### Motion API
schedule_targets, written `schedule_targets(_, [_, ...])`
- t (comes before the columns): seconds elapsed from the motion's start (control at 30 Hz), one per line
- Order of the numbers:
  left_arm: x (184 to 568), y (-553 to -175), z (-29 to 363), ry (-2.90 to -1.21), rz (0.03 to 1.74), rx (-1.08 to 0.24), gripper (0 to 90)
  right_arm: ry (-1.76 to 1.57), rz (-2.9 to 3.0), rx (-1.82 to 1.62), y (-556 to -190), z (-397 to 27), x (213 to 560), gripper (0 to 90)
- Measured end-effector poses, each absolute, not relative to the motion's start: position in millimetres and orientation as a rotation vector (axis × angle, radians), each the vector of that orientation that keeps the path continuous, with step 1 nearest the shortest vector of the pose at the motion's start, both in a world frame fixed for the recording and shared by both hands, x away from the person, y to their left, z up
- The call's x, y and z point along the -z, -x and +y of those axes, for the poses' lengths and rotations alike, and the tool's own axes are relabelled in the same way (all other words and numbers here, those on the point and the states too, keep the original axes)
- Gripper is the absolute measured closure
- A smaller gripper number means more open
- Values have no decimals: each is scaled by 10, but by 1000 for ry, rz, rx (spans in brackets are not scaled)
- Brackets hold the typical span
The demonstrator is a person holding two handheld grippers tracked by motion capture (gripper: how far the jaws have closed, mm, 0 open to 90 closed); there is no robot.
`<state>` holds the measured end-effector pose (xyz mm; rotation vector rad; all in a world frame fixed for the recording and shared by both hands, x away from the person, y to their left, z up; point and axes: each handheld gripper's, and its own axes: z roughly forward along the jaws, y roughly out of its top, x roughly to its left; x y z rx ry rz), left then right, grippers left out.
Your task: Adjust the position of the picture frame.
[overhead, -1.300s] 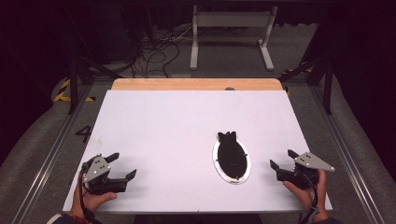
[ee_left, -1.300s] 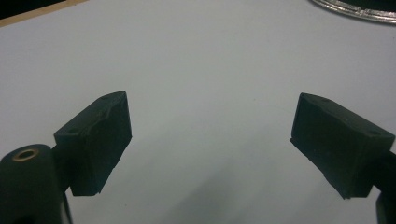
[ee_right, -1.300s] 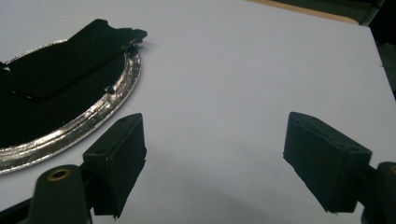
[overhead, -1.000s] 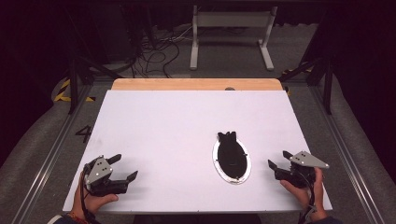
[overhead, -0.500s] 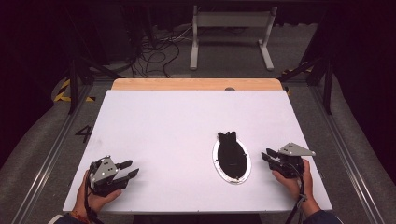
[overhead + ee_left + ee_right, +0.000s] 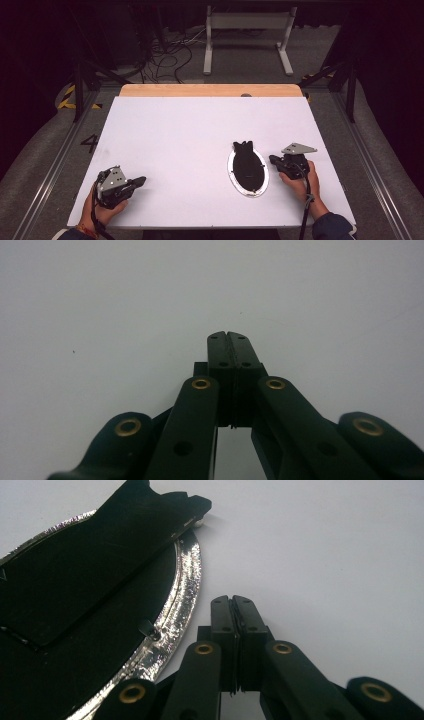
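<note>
the right gripper (image 6: 280, 162) sits low on the white tabletop (image 6: 200, 135) just beside the right rim of an oval silver tray (image 6: 248, 170), its fingers (image 6: 234, 615) pressed together with nothing between them. on the tray lies a flat black piece (image 6: 246, 161) with a notched end that overhangs the tray's far rim toward the middle of the tabletop. in the right gripper view the shiny rim (image 6: 187, 590) runs close along the left of the closed tips, near but not touching. the left gripper (image 6: 131, 184) rests near the front left corner, well apart from the tray, its fingers (image 6: 230, 355) also shut on nothing. the likely trouble is that the closed tips push into the rim instead of taking it: the tray looks thin and light, so a sideways nudge could slide it across the smooth surface or tip the edge up and shift the black piece off. the rim also lies almost flat on the tabletop, so fingers that open too late or too high may skate over the foil-like edge. with the left gripper so far off, nothing steadies the tray.
</note>
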<state>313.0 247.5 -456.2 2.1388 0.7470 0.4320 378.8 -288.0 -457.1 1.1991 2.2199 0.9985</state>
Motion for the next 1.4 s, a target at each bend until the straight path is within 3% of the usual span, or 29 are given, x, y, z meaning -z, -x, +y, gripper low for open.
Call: schedule_targets(1.4, [4561, -3236, 2300, -2191, 696, -371, 899, -1059, 2338, -1016, -3901, -2425, 4576, 900])
